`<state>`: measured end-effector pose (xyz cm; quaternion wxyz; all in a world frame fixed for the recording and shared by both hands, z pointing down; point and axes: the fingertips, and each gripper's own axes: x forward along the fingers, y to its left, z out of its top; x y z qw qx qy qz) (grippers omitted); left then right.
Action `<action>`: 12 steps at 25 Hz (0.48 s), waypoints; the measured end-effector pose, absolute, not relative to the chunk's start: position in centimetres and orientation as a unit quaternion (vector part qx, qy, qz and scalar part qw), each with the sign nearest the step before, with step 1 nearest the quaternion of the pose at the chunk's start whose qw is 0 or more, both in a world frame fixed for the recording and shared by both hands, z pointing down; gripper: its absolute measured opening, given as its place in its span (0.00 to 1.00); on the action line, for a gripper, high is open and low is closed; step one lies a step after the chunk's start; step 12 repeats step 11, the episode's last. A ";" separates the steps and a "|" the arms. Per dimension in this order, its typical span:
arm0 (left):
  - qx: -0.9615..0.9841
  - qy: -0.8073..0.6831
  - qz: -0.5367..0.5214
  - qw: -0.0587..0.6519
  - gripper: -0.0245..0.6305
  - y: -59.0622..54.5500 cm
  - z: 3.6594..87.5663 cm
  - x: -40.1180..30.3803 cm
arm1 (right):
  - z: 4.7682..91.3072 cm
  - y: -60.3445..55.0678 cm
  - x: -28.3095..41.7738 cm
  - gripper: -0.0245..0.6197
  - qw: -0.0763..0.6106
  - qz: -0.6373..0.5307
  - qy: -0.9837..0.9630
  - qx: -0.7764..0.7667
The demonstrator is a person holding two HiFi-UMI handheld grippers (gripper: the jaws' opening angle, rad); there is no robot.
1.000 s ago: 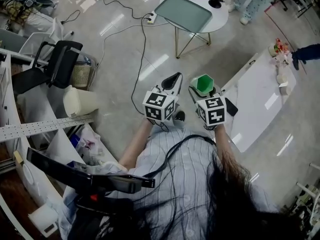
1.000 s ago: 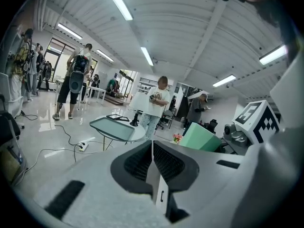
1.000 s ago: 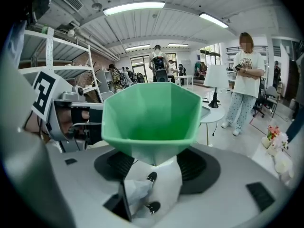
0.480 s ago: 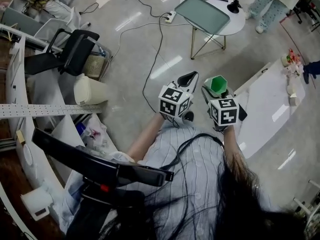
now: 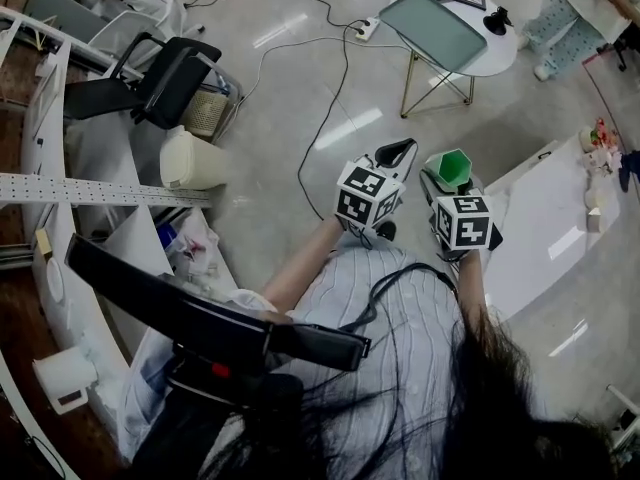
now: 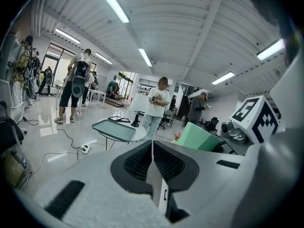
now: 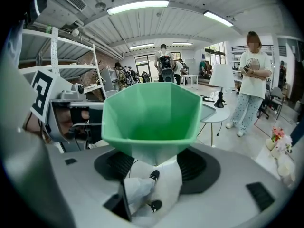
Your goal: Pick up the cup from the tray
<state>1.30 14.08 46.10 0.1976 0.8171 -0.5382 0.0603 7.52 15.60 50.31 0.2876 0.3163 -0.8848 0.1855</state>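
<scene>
1. Big workshop room with a glossy grey floor [image 5: 290,108]. A round white table [image 5: 505,53] stands at the far side with the tray [image 5: 432,28] on it, and the tray top looks bare in the head view. A cable [image 5: 335,78] runs across the floor toward the table. People stand about, one just behind the table.
2. Cup [image 7: 152,110]: green, faceted, with a wide mouth and a narrow white foot. It is not on the tray but up in the air in front of the person, well apart from the table, mouth up.
3. Right gripper [image 7: 153,167]: clenched on the cup's white foot, with a pad on either side and the green bowl above the jaws.
4. Left gripper [image 6: 152,160]: jaws pressed together with nothing between them. It is held just beside the right one, on the cup's left.
5. Judged: the pick looks done, and only the carry or hold is left.
6. Risk: the grip is low on a narrow foot under a wide bowl, so it looks top-heavy. A quick swing or wrist roll could tip or twist the cup in the pads.
7. Risk: the left gripper is close, so drifting right could knock the rim and lever the cup out.
8. Risk: any easing of the squeeze means a drop to the hard floor.
9. Risk: the cable and bystanders lie on the way to the table, so there is a trip or bump hazard if the person walks there.
</scene>
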 end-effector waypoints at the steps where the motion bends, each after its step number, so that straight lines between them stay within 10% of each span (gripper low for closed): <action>1: 0.817 -0.539 0.061 0.198 0.06 14.0 46.1 1.3 | 50.3 15.5 7.5 0.45 0.288 0.186 -0.885 0.315; 12: 0.813 -0.544 0.060 0.200 0.06 11.9 46.1 0.0 | 50.5 13.5 6.6 0.45 0.290 0.188 -0.885 0.313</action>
